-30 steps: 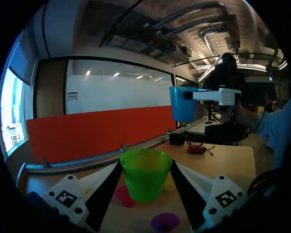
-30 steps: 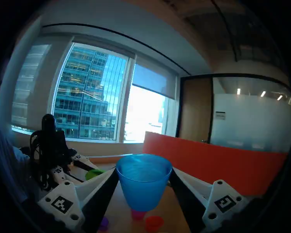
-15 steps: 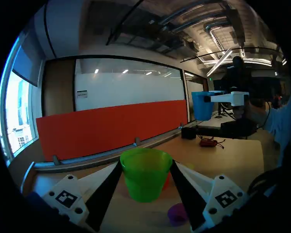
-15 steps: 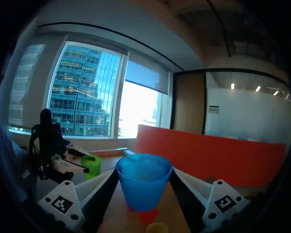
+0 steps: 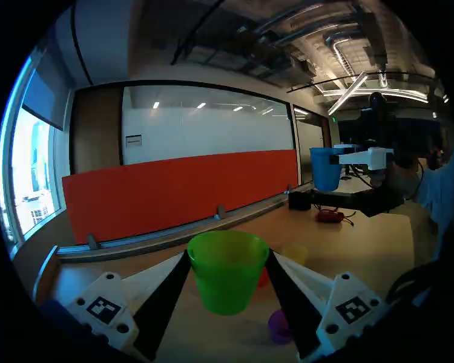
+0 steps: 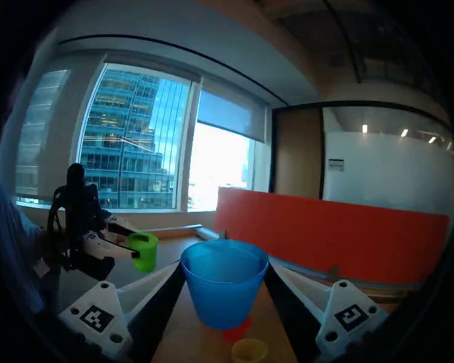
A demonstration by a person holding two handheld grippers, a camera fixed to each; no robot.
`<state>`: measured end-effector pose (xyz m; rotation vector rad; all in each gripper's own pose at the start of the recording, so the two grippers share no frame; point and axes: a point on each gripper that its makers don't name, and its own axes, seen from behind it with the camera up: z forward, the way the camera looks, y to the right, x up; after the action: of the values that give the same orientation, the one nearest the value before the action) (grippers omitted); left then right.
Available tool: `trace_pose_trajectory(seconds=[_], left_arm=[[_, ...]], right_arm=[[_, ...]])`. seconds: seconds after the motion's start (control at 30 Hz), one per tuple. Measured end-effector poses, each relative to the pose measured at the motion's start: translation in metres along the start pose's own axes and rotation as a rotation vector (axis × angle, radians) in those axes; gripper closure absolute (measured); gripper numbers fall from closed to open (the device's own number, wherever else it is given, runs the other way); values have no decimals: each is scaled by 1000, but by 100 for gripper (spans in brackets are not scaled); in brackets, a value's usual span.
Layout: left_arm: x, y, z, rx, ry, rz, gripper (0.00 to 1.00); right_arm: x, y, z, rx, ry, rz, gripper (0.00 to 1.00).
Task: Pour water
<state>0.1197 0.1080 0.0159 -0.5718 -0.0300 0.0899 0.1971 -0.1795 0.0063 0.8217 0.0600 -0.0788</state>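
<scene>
blue cup (image 5: pixel 325 169) receded | yellow cup (image 5: pixel 295 253) (on table (image 5: pixel 372 242)) behind green cup (image 5: pixel 228 271)

Blue cup (image 5: pixel 325 176) in right gripper (image 5: pixel 331 161) is sliding rightward & shrinking in left gripper view, i.e. getting farther off. In right gripper view, green cup (image 6: pixel 148 261) w/ left gripper (image 6: pixel 139 251) is coming out clear at left vs. half hidden 1 s ago. On counter (image 5: pixel 360 242), purple cup (image 5: pixel 279 327) is drifting right; yellow cup (image 6: pixel 249 349) is showing up at bottom.
</scene>
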Motion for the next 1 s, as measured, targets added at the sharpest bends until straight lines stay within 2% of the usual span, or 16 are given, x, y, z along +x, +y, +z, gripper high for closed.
trace_pose_trajectory(seconds=[0.27, 0.53, 1.0], left_arm=[[-23, -4, -4, -6, -54, -20, 13], [-50, -5, -7, -15, -125, -15, 13], [-95, 1, -3, -47, -250, -14, 13]], right_arm=[[-23, -7, 2, 34, -32, 8, 9], [-51, -12, 5, 68, -80, 14, 9], [-116, -13, 4, 89, -216, 12, 9]])
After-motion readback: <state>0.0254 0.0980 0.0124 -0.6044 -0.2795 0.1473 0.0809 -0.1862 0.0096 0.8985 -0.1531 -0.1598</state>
